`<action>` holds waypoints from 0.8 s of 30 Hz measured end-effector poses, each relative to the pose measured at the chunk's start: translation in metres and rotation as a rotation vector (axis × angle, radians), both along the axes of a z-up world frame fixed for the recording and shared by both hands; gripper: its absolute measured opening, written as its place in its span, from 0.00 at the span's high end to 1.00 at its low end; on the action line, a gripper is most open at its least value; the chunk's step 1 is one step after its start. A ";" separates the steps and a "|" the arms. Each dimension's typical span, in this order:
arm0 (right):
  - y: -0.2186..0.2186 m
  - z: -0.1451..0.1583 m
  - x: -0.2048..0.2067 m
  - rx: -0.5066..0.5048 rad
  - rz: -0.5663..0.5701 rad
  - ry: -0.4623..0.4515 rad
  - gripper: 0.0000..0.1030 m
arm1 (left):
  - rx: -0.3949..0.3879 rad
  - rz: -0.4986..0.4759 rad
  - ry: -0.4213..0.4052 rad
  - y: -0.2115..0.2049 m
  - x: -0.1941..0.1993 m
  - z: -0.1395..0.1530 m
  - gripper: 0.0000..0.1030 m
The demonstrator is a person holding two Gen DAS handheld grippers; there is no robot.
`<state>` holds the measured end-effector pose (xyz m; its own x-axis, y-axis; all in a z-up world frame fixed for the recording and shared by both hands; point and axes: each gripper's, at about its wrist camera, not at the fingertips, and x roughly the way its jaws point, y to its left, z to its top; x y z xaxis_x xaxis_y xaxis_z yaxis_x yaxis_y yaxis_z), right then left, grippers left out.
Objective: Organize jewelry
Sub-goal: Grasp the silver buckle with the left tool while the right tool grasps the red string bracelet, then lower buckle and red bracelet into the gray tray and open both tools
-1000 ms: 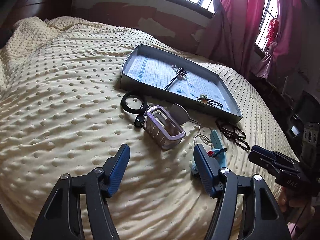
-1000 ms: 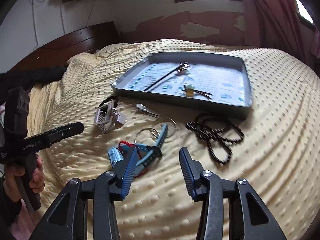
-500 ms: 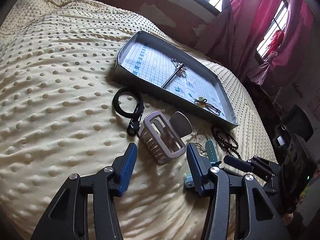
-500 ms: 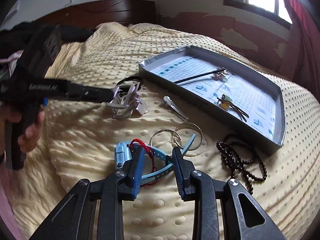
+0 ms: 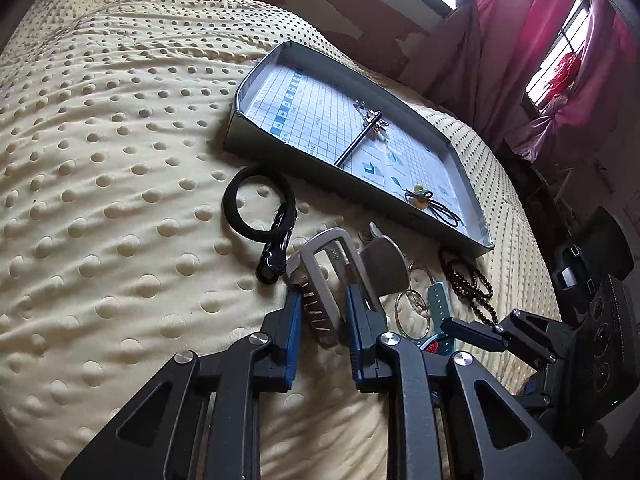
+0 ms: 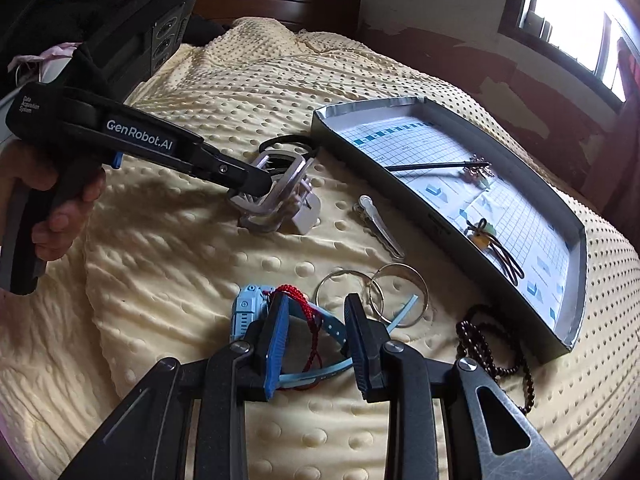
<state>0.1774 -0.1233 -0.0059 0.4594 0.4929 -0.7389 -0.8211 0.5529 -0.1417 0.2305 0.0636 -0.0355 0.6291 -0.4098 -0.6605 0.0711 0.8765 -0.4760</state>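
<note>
We count two pieces in tray [image 6: 576, 240]: hairpin [image 6: 432, 167], hair tie [image 6: 494, 246]. Left gripper [image 5: 320, 312] narrowed around claw clip [image 5: 320, 280], contact unclear. Right gripper [image 6: 314, 324] half-open astride blue watch [image 6: 250, 312], 6 o'clock of tray; nothing gripped. Most pieces left.

1. The tray [image 6: 576, 240] lies on the bedspread [image 6: 200, 280], holding a hairpin [image 6: 436, 167].
2. Near the tray's corner, the left gripper [image 6: 256, 184] touches a hair claw [image 6: 280, 192].
3. Before the tray, the right gripper [image 6: 316, 328] straddles a blue watch [image 6: 248, 308] and red cord [image 6: 300, 304].
</note>
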 end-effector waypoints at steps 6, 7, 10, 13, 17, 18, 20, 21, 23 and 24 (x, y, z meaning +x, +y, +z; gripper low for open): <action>0.004 -0.001 0.001 0.007 0.022 0.002 0.83 | 0.075 -0.030 -0.006 -0.012 -0.004 0.002 0.93; 0.005 -0.001 0.000 0.001 0.022 -0.003 0.83 | 0.079 -0.031 -0.008 -0.013 -0.004 0.001 0.93; 0.006 -0.002 0.000 -0.001 0.019 -0.004 0.87 | 0.085 -0.039 -0.008 -0.016 -0.005 0.000 0.94; 0.007 -0.002 -0.003 -0.004 0.019 -0.014 0.95 | 0.092 -0.055 -0.006 -0.020 -0.007 -0.001 0.94; 0.007 -0.002 -0.007 0.006 0.023 -0.026 0.97 | 0.109 -0.062 -0.012 -0.025 -0.011 0.000 0.94; 0.006 -0.001 -0.008 0.016 0.023 -0.027 0.97 | 0.112 -0.057 -0.019 -0.025 -0.013 0.001 0.94; 0.005 0.001 -0.012 0.025 0.006 -0.049 0.97 | 0.113 -0.054 -0.029 -0.026 -0.016 0.003 0.94; 0.003 0.003 -0.012 0.035 -0.003 -0.055 0.97 | 0.111 -0.050 -0.036 -0.026 -0.019 0.004 0.94; -0.002 0.014 -0.013 0.076 -0.033 -0.072 0.97 | 0.108 -0.041 -0.055 -0.027 -0.024 0.007 0.94; -0.005 0.020 -0.013 0.102 -0.046 -0.077 0.97 | 0.105 -0.035 -0.064 -0.027 -0.026 0.009 0.94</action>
